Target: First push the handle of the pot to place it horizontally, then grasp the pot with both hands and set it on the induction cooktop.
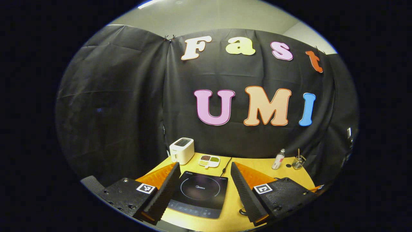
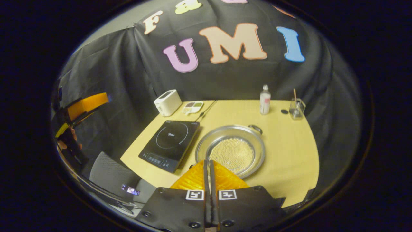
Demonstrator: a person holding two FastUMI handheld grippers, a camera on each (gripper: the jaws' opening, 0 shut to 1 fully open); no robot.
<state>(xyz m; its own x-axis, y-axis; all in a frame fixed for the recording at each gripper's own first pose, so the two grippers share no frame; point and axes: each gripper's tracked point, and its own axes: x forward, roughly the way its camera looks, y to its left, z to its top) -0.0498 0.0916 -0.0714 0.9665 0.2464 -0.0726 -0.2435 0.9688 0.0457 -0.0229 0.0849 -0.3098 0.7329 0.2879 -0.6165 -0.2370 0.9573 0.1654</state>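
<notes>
On the yellow table the pot sits just right of the induction cooktop, near the front edge, one small handle at its far rim. Bare tabletop lies to the pot's right and behind it. Along the back stand a toaster, a divided dish, a bottle and a glass. Above the front edge, the right gripper hangs with fingers pressed together, empty. Raised over the cooktop, the left gripper is spread wide, holding nothing. Black cloth walls the booth.
</notes>
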